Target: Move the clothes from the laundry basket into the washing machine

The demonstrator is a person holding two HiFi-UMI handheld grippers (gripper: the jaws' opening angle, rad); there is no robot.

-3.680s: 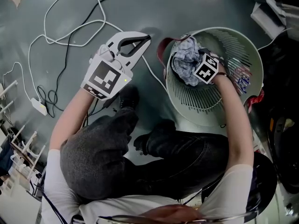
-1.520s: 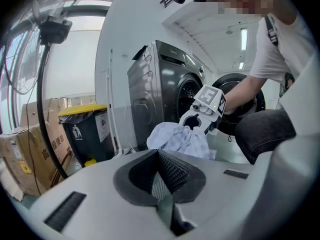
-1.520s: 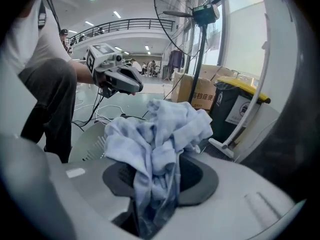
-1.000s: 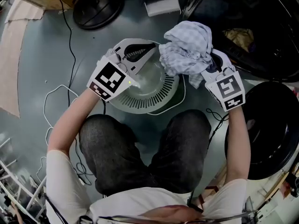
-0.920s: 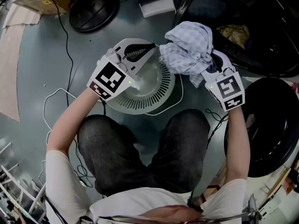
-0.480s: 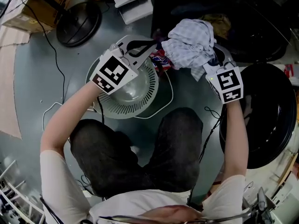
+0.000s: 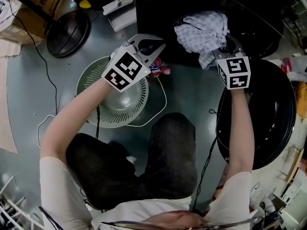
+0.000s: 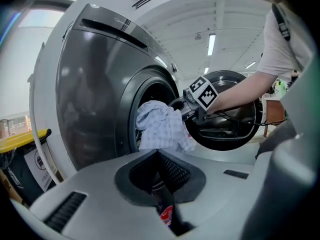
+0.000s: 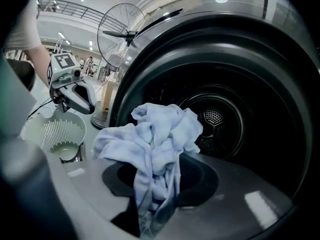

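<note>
Grey floor (image 7: 29, 104), big dark washing machine (image 8: 95, 84) with its door (image 7: 268, 119) swung open, and a pale slatted basket (image 7: 103, 116) nearby. The right gripper (image 9: 152, 211) is clamped on a crumpled pale checked cloth (image 7: 201, 30) right at the drum mouth. The left gripper (image 8: 164, 204) pinches a small red-and-blue scrap (image 7: 156, 68) by the basket rim.

You're facing the washing machine (image 8: 85, 94), with its door (image 7: 268, 119) standing open on your right and the laundry basket (image 7: 96, 119) sitting on the floor before your left knee. The bundled cloth (image 7: 201, 30) is hanging from your right gripper (image 7: 220, 49) at the drum's mouth. A small garment (image 7: 156, 68) is dangling from your left gripper (image 7: 158, 49) by the basket's far edge, and a fan (image 9: 120, 31) is standing beyond the basket, left of the machine.
</note>
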